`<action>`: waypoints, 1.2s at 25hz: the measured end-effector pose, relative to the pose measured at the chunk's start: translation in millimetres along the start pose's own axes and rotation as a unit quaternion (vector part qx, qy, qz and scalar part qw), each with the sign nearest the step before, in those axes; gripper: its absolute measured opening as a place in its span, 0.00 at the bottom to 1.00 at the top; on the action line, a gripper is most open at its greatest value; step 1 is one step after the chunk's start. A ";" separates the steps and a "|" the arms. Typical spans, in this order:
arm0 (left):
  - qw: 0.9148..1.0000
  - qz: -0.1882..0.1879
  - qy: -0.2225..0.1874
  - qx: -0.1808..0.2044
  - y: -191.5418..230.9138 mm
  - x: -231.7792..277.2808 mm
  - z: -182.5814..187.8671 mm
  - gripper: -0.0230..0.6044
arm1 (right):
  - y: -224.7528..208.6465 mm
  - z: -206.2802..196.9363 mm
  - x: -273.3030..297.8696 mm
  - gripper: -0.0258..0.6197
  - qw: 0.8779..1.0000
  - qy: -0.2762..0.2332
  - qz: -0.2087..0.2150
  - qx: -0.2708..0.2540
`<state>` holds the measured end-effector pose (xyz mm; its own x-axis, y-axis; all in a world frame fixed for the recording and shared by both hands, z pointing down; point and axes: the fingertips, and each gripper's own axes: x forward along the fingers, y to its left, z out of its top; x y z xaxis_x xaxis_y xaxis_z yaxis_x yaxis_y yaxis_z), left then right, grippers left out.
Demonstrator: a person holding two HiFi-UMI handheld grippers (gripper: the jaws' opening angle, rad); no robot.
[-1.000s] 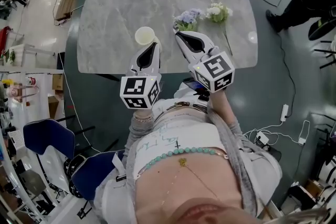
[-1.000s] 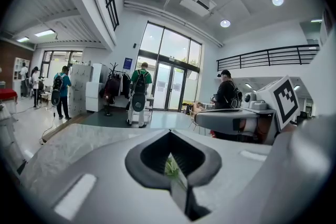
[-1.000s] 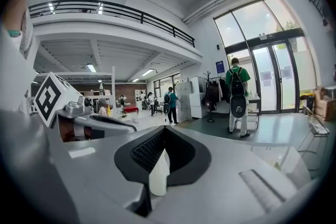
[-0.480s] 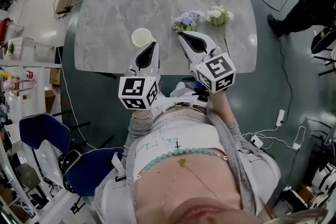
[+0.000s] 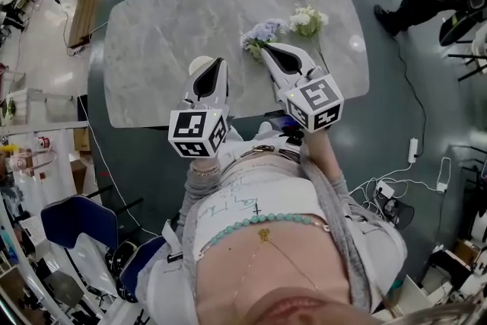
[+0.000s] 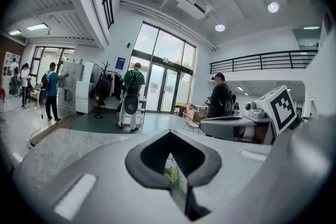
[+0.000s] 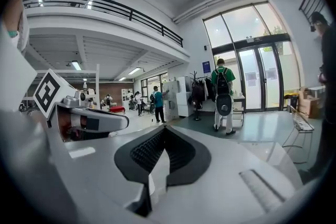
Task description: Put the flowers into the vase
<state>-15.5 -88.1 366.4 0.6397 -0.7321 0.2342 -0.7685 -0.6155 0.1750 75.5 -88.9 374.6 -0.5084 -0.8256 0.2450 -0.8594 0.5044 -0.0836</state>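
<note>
Looking steeply down from the head view, a grey marble table [image 5: 171, 19] fills the upper middle of the frame. 2 bunches of flowers lie on it right of centre: lilac flowers [image 5: 262, 31] and, just to their right, white flowers [image 5: 307, 18] with a green stem trailing toward the lower right. A cream vase [image 5: 195, 64] stands near the table's lower edge, left of the lilac bunch, partly hidden behind the left gripper [image 5: 211, 61].

The left gripper hovers over the vase, its 2 jaws pressed together at the tips and gripping nothing; in its own view only a thin slit remains between them, with a sliver of green and white showing through. The right gripper [image 5: 265, 49] points at the lilac bunch, tips just below the blooms. Its jaws also meet at the tips, empty, with pale table surface visible through the narrow gap.

Both flower bunches lie outside the vase.
</note>
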 end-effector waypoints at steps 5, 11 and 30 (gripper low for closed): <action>1.000 -0.024 0.000 -0.002 22.9 1.7 8.1 0.04 | -2.9 -0.9 10.0 0.08 0.999 0.004 -0.039 0.009; 0.999 -0.037 0.007 0.001 57.5 5.9 13.1 0.04 | -6.4 -5.9 20.3 0.08 0.997 0.017 -0.078 0.018; 0.992 -0.115 0.041 0.008 132.7 17.8 -4.2 0.04 | 9.6 -25.7 40.1 0.08 0.978 0.037 -0.199 0.043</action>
<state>-106.2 -181.6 397.8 0.7948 -0.5455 0.2660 -0.6008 -0.7691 0.2179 48.3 -110.7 408.5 -0.1305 -0.9303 0.3429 -0.9914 0.1218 -0.0470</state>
